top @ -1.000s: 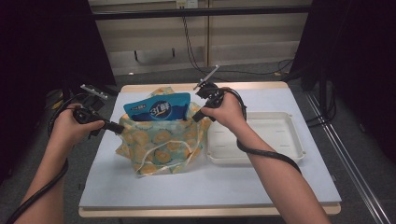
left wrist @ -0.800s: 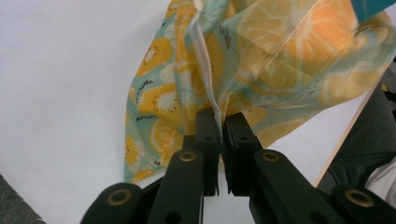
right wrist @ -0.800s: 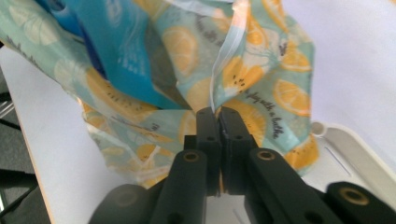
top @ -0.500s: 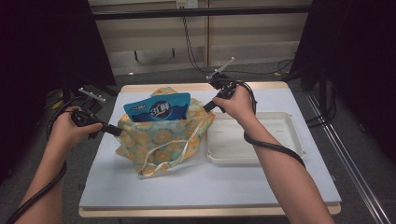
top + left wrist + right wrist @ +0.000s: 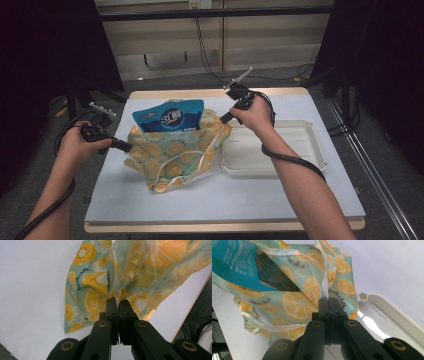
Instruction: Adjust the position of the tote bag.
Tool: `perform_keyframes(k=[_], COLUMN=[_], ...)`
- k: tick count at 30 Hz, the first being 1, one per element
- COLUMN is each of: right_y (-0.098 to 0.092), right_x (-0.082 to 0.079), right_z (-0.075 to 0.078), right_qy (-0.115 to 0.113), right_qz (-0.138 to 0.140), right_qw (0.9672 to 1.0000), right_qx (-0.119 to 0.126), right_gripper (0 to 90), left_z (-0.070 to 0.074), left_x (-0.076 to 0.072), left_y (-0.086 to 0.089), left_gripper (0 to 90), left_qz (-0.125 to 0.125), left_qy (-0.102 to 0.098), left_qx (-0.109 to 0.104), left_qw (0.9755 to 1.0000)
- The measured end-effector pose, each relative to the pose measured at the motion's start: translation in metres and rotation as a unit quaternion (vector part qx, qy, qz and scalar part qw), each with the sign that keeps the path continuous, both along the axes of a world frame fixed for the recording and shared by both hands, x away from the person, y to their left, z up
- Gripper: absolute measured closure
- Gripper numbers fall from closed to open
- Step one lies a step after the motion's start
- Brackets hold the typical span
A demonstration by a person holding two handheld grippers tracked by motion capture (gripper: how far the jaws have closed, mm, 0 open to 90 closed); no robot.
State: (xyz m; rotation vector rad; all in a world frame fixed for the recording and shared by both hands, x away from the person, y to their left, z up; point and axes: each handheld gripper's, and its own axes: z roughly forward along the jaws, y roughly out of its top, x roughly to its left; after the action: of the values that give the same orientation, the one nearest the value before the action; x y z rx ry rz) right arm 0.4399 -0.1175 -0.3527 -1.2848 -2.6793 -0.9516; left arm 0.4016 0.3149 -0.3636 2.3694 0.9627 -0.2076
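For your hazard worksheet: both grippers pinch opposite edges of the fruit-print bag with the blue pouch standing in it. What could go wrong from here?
1. The left gripper and right gripper pinch only thin edges of the fruit-print bag; the fabric could slip free.
2. The blue pouch sticks out above the bag's mouth and might tip out.

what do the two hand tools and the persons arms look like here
Both tools are black. The left tool and right tool each have two narrow jaws on hinged links with brass-coloured pivot rings, seen close in the gripper views. Each carries a grey plate on top and trails a thick black cable along the forearm. The forearms are bare, with no sleeves visible.
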Motion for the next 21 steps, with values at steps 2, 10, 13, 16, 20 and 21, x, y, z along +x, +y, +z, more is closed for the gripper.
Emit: perform_keyframes(k=[2,10,13,16,20,21], right_y=[0.000,0.004,0.003,0.003,0.002,0.002], right_x=[0.000,-0.001,-0.001,0.001,0.003,0.003], right_z=[-0.002,-0.011,-0.012,-0.014,-0.017,-0.018], right_qy=[0.001,0.009,0.011,0.008,0.012,0.010], right_qz=[-0.001,0.005,0.005,0.000,-0.011,-0.009], right_qw=[1.0000,0.9999,0.9999,0.9999,0.9998,0.9998], right_qx=[0.003,0.006,0.007,0.007,0.014,0.012], right_gripper=[89.6,89.3,89.0,87.9,88.4,88.4], left_z=[-0.003,-0.014,-0.015,-0.017,-0.020,-0.021], left_x=[0.000,0.000,0.000,-0.002,-0.002,-0.002], left_y=[0.000,0.001,0.001,0.000,0.001,0.001], left_gripper=[88.1,88.0,88.0,87.8,87.6,87.6], left_qz=[0.000,-0.005,-0.007,0.003,0.002,0.006], left_qy=[0.000,0.010,0.007,0.009,0.009,0.008], left_qx=[0.006,0.008,0.009,0.000,0.001,-0.002], left_qw=[1.0000,0.9999,0.9999,1.0000,1.0000,0.9999])
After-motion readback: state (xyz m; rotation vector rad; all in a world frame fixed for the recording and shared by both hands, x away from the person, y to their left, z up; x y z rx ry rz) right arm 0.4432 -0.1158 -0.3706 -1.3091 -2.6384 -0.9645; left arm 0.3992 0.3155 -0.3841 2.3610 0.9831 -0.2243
